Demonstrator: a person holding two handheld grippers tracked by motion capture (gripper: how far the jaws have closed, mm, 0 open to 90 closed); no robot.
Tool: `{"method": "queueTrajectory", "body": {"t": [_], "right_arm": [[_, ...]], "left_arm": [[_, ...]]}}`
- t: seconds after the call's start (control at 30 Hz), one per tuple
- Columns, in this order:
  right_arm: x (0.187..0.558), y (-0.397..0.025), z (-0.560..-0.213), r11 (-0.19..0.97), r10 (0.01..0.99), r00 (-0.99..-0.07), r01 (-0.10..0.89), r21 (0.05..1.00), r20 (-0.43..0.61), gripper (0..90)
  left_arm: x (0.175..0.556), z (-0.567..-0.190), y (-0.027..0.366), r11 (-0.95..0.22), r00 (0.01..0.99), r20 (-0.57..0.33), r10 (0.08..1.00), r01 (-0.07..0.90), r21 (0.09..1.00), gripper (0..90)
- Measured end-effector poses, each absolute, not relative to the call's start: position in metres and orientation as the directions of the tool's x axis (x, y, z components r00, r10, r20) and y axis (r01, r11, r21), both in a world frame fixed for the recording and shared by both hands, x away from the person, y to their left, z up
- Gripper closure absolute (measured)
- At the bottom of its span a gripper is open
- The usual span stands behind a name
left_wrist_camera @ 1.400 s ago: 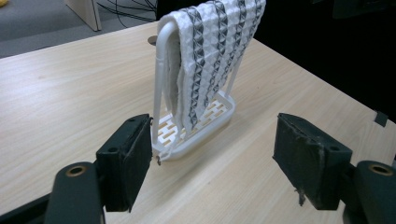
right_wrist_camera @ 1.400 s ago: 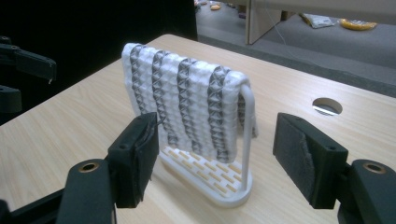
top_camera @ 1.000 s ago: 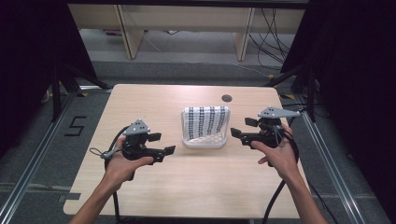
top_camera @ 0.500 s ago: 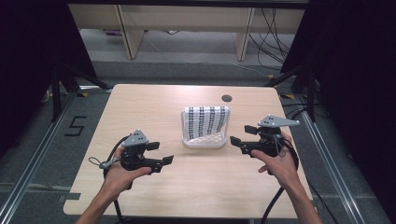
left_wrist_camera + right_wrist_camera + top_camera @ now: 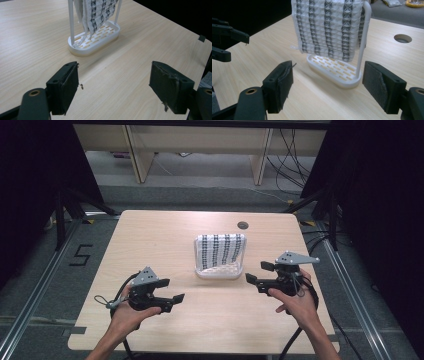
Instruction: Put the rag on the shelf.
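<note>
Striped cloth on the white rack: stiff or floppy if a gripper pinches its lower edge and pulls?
Probably floppy: the striped cloth hangs in soft folds over the white rack. Its waffle-like weave should give the pads decent grip, so slipping seems unlikely. The rack looks thin and light with a narrow base, so a sideways tug could tip or drag it.

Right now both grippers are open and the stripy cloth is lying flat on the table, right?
Not quite. Both grippers are open, the left gripper and the right gripper, but the cloth is not lying flat. It hangs over a white rack that stands on the table. The right gripper view shows it best.
</note>
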State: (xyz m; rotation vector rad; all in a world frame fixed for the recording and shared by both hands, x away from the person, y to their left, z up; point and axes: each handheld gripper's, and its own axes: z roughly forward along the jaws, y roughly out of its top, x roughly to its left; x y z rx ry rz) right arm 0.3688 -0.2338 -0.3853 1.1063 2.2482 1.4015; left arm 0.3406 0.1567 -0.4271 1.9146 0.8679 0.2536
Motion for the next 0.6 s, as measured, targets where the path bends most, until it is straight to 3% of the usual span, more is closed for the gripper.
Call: {"method": "queueTrajectory", "body": {"t": [0.6], "right_arm": [[0.349,-0.234,-0.409,0.251,0.729,-0.661,0.497,0.83,0.176,23.3]], "left_arm": [[0.32,-0.447,0.166,-0.279,0.713,-0.181,0.678,0.477,0.833,22.7]]}}
